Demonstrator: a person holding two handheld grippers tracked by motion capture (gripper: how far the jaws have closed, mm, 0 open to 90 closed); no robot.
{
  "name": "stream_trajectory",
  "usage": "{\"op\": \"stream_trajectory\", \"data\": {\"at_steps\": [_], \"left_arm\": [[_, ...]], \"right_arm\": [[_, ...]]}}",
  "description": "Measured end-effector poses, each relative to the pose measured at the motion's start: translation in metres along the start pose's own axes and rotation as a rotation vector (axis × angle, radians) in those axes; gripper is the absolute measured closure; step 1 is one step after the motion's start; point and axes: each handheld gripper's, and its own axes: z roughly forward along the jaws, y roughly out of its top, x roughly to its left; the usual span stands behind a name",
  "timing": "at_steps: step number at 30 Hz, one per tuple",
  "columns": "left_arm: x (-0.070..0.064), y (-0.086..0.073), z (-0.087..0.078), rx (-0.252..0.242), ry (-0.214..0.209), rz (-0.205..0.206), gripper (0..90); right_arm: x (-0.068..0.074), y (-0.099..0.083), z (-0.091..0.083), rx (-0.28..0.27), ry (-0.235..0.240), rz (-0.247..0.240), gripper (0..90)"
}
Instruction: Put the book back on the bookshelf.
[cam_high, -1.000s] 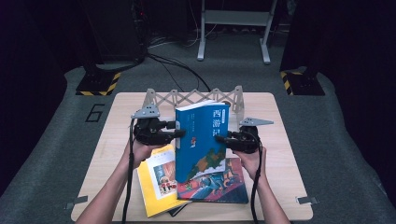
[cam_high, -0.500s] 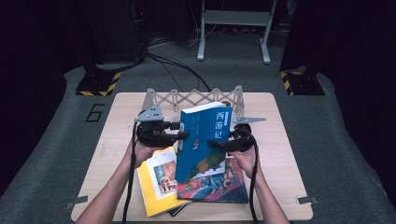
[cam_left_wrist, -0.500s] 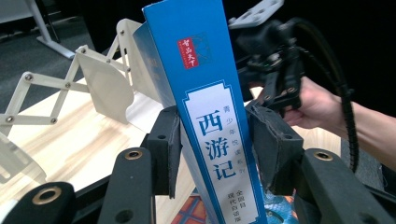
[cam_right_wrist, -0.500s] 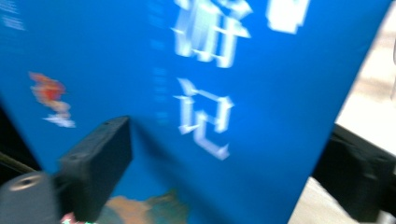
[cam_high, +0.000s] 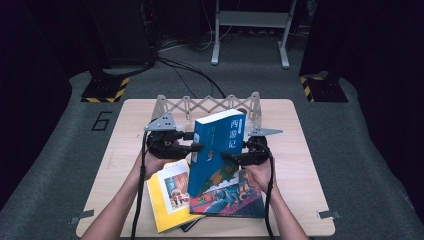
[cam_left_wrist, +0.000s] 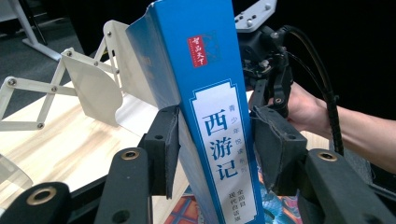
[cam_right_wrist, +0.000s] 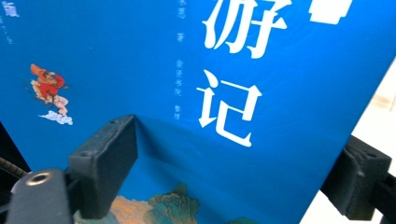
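The blue book (cam_high: 216, 150) was held tilted above the table, its long axis leaning toward the rack (cam_high: 207, 106) just behind, clamped at the spine by the left gripper (cam_high: 196, 141) and the cover edge by the right gripper (cam_high: 227, 156).

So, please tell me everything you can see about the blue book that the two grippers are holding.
The blue book is a thick paperback with a glossy cover, white Chinese characters, a small red label on its spine and a painted landscape low on the front. It is closed, raised and tilted. The left gripper clamps its spine edge; the right gripper presses on its cover side. Its lower end is over a colourful book lying flat on the table; contact there is unclear. A white folding rack stands behind it.
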Motion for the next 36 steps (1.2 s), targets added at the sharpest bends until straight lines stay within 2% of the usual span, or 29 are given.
{"op": "stream_trajectory", "data": {"at_steps": [4, 8, 12, 14, 18, 19, 20, 21, 25, 26, 27, 36], "left_arm": [[0.002, -0.001, 0.001, -0.007, -0.005, -0.034, 52.3], [0.004, -0.001, 0.002, -0.005, -0.003, -0.033, 50.1], [0.006, -0.001, 0.004, -0.009, -0.027, -0.054, 46.2], [0.003, -0.001, 0.011, 0.023, 0.012, -0.047, 43.2], [0.003, -0.001, 0.015, 0.027, 0.015, -0.066, 41.2], [0.002, -0.001, 0.018, 0.044, 0.046, -0.066, 41.2], [0.002, -0.001, 0.018, 0.044, 0.046, -0.066, 41.3], [0.000, -0.002, 0.022, 0.066, 0.075, -0.049, 42.5], [-0.001, -0.003, 0.025, 0.070, 0.124, -0.056, 48.0], [-0.001, -0.003, 0.025, 0.070, 0.124, -0.056, 49.5], [-0.001, -0.005, 0.026, 0.065, 0.147, -0.060, 51.0], [0.005, -0.013, 0.028, -0.002, 0.120, -0.112, 53.0]], "right_arm": [[0.000, -0.003, -0.001, -0.015, -0.015, -0.002, 16.3], [0.001, -0.005, -0.004, -0.041, -0.023, -0.009, 21.4], [0.003, -0.006, -0.005, -0.053, -0.028, -0.021, 24.0], [0.007, -0.005, -0.006, -0.058, -0.036, -0.042, 24.9], [0.012, -0.004, -0.007, -0.065, -0.044, -0.062, 25.7], [0.014, -0.004, -0.008, -0.067, -0.050, -0.065, 25.8], [0.014, -0.004, -0.008, -0.067, -0.050, -0.065, 25.8], [0.015, -0.004, -0.008, -0.070, -0.061, -0.075, 26.8], [0.017, -0.004, -0.008, -0.073, -0.079, -0.072, 29.5], [0.017, -0.004, -0.008, -0.075, -0.082, -0.072, 29.7], [0.017, -0.004, -0.008, -0.077, -0.084, -0.072, 29.8], [0.019, -0.005, -0.007, -0.074, -0.112, -0.075, 32.1]]}}
